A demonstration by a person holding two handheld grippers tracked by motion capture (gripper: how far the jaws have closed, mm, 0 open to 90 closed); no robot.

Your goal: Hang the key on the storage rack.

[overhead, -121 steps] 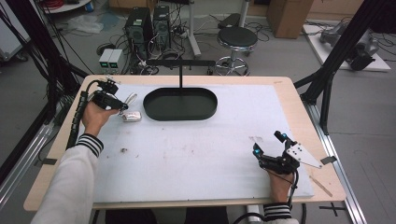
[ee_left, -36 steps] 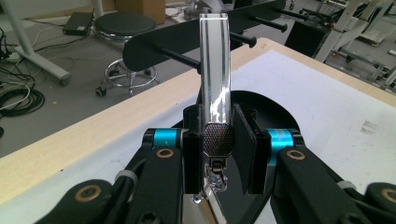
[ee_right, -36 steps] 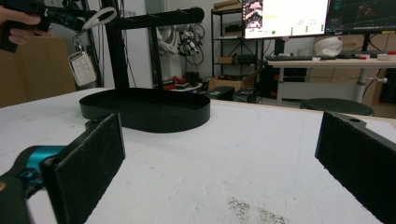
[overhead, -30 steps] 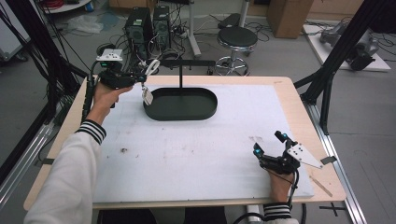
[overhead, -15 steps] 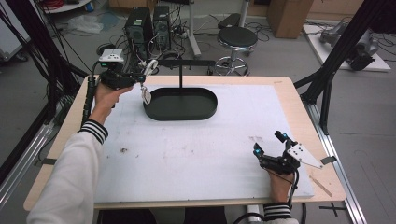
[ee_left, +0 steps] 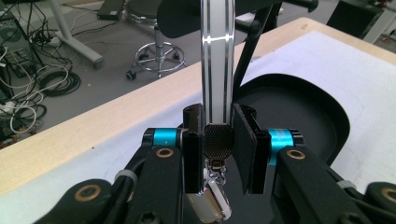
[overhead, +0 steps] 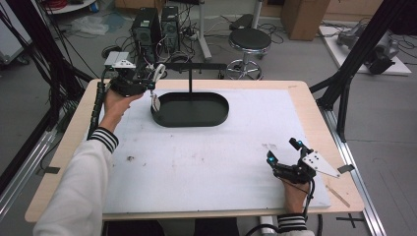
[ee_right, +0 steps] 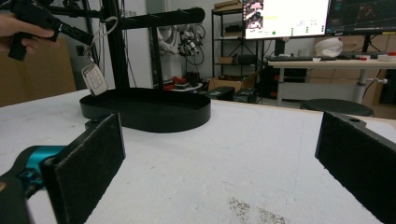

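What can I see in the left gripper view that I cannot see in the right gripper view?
The left gripper view shows up close the left claw shut on the strap of the key fob. The right gripper view shows the right claw open over the table, with monitors behind. Both show the black tray and its stand.

Wooden tabletop (overhead: 69, 147) is carrying a white mat (overhead: 211, 157) covering most of its surface. Black oval tray stand (overhead: 191, 109) with an upright post and crossbar is sitting on the mat at the far middle. Right claw (overhead: 285, 156) is resting on the mat near the right corner. Dark smudges are showing on the mat.
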